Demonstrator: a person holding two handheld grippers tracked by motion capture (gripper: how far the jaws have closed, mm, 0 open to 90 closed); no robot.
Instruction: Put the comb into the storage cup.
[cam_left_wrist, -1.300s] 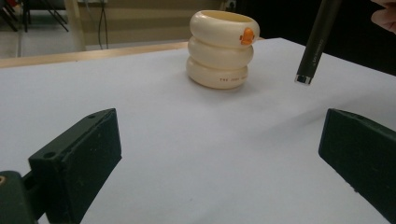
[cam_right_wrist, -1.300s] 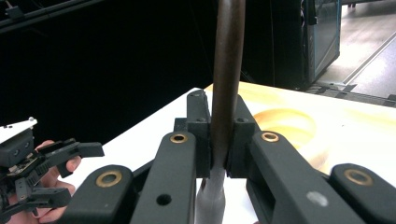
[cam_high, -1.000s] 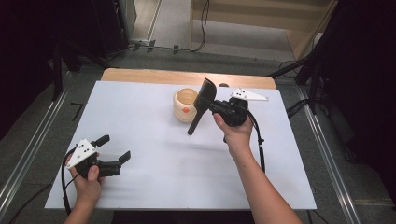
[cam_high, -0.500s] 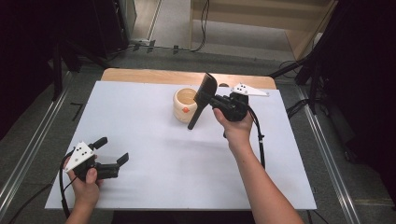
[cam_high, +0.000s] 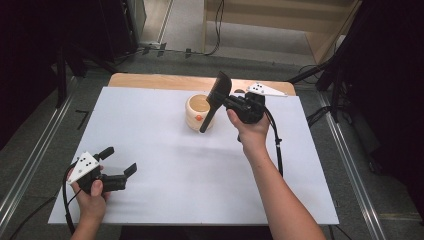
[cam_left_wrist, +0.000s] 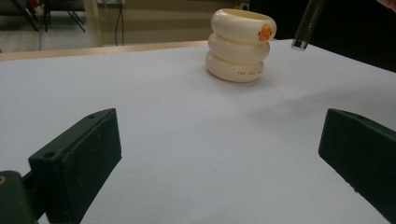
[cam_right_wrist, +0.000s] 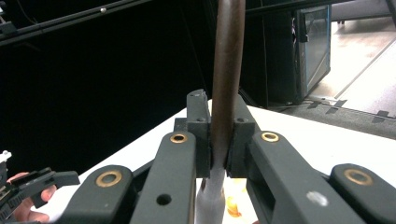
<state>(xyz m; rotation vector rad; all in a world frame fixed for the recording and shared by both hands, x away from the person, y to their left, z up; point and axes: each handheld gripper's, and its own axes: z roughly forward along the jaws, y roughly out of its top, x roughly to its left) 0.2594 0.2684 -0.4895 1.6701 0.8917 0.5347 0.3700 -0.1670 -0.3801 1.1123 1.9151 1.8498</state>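
Your left gripper (cam_high: 116, 169) rests low on the white bench (cam_high: 150, 150), well to the near left of the cream holder (cam_high: 198, 112), its fingers (cam_left_wrist: 77, 161) spread wide apart and gripping nothing; the left gripper view looks between them across bare bench toward the holder, which suggests this hand is parked out of the way rather than working. At centre stands the holder itself, a cream pot shaped like three stacked rings with a small orange mark on its side, upright near the far edge of the bench, its open mouth facing up. Just right of the holder, your right gripper (cam_high: 229, 101) is raised above the bench with its fingers (cam_right_wrist: 198, 135) clamped on the dark brush (cam_high: 216, 97), gripping the brown handle partway along its length. From the high view the brush hangs tilted, broad dark head up and away from you, the handle's lower end dropping just in front of the holder; from the left gripper view that metal-tipped end hangs clear of the bench beside the holder's rim. The tilt, and a grip that leaves the lower handle free, look suited to steering it into or out of the holder's mouth, though which you intend cannot be told.
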